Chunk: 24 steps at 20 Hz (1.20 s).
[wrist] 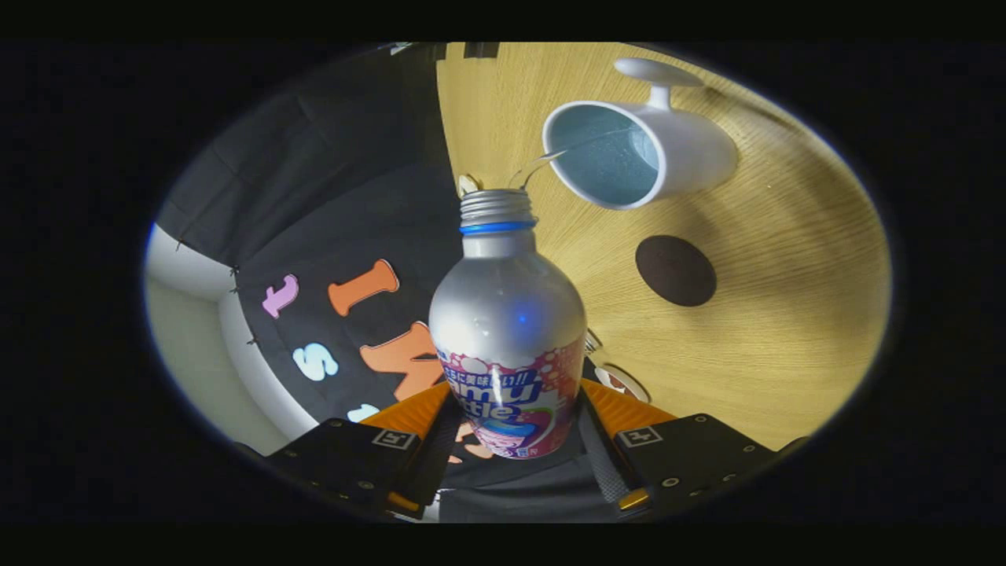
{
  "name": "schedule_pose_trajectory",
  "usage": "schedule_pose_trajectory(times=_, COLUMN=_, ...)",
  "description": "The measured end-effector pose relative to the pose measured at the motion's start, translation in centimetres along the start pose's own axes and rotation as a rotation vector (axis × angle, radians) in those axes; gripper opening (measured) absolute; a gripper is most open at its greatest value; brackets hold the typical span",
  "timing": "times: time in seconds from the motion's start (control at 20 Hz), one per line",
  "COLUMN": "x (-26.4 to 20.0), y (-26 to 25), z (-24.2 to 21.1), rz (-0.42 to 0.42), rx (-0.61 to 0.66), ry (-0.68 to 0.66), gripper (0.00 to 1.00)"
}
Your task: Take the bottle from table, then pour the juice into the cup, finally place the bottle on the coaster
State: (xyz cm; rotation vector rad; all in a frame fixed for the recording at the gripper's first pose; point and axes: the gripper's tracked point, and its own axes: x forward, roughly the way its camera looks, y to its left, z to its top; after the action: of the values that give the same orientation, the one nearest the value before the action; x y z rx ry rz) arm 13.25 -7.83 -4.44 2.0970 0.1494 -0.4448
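Note:
My gripper (509, 428) is shut on a silver bottle (507, 314) with a pink and blue label, one finger pressing on each side of its body. The whole view is rolled over, so the bottle is tipped with its open threaded neck toward a white cup (640, 149). A thin clear stream (542, 161) runs from the bottle's mouth over the cup's rim, and the cup's inside looks pale blue. The cup's handle points away from the bottle. A dark round coaster (675, 270) lies bare on the wooden table (786, 314), just beside the cup and beyond the fingers.
The black cloth wall (338, 220) stands behind the table on the bottle's other side, with a pale wall and post past it. A small shiny object (621, 381) lies on the table close to one finger.

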Motion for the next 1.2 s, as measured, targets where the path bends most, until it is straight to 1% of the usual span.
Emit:
schedule_pose_trajectory(times=0.75, x=-0.2, y=0.4, z=-0.4, rz=0.004, rx=0.058, ry=0.002, gripper=0.77)
schedule_pose_trajectory(times=1.2, x=-0.2, y=1.2, z=-0.2, rz=0.025, rx=0.090, ry=-0.003, gripper=0.77)
